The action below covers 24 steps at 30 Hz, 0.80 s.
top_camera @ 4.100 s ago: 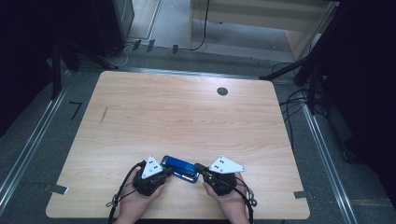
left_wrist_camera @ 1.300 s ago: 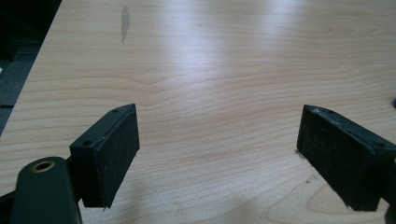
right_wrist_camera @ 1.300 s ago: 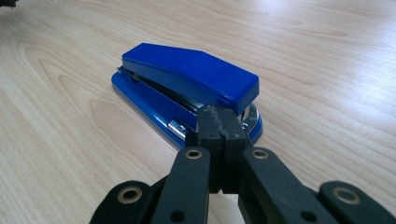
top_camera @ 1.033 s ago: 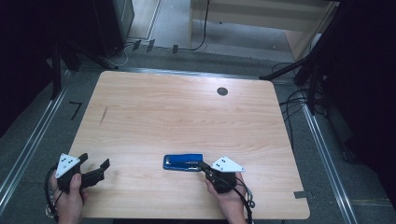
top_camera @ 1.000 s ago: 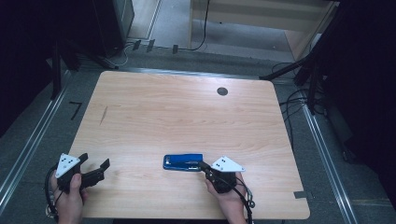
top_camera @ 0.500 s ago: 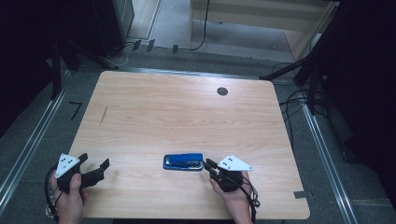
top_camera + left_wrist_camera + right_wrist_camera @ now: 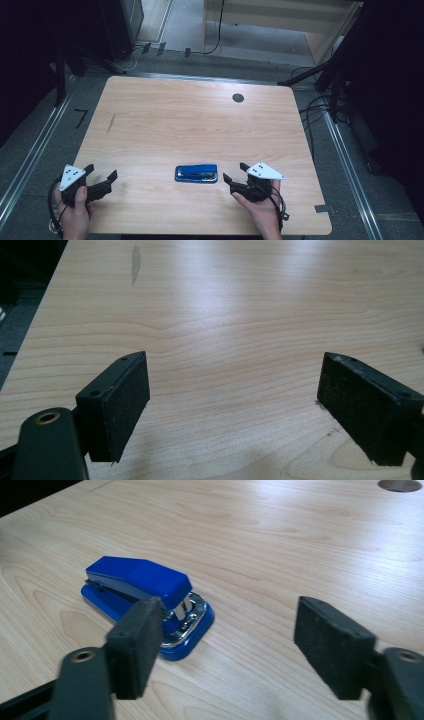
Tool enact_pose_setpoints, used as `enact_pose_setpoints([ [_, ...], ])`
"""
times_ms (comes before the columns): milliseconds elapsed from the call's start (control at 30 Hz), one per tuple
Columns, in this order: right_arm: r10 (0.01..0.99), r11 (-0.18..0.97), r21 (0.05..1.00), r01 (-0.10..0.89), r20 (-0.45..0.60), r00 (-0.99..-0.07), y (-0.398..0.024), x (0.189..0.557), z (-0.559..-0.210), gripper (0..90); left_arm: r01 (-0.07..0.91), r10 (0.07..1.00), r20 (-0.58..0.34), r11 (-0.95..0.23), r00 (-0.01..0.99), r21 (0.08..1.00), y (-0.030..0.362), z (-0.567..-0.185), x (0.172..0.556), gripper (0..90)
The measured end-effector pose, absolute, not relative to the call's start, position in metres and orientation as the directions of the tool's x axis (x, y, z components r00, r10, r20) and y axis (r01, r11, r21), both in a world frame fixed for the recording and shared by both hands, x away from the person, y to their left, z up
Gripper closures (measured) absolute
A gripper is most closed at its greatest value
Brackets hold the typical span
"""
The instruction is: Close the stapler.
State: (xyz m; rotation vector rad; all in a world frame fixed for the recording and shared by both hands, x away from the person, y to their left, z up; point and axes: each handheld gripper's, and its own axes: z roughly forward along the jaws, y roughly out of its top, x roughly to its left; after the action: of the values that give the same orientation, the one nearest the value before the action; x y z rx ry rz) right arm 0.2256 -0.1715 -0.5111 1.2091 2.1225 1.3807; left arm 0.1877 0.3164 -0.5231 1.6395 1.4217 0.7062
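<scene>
Blue stapler [image 7: 196, 173] lay flat near the surface's [image 7: 190, 120] near edge, right gripper [image 7: 235, 176] just right of it, jaws just opened and spread, nothing between them, left gripper [image 7: 102, 175] spread wide at the near left corner.

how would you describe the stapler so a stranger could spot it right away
Start at the light wooden table and look along its near edge, midway between the two hand-held black grippers. There lies a small blue plastic stapler with a shiny metal front, the sole coloured thing on the wood besides a dark round hole far back.
</scene>
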Motion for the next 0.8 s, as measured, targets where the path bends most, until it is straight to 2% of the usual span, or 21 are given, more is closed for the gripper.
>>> enact_pose_setpoints([
  [67, 0.801, 0.159, 0.865, 0.477, 0.169, -0.574, -0.177, 0.225, -0.51, 20.6, 0.506, 0.974, -0.104, -0.011, 0.2, 0.863, 0.316, -0.523, 0.188, 13.9],
  [400, 0.807, 0.158, 0.859, 0.486, 0.172, -0.565, -0.2, 0.222, -0.509, 14.8, 0.504, 0.972, -0.109, -0.012, 0.209, 0.863, 0.316, -0.523, 0.188, 14.1],
  [800, 0.84, 0.131, 0.86, 0.493, 0.168, -0.516, -0.23, 0.219, -0.51, 14.1, 0.504, 0.973, -0.104, -0.015, 0.208, 0.864, 0.315, -0.523, 0.188, 14.1],
])
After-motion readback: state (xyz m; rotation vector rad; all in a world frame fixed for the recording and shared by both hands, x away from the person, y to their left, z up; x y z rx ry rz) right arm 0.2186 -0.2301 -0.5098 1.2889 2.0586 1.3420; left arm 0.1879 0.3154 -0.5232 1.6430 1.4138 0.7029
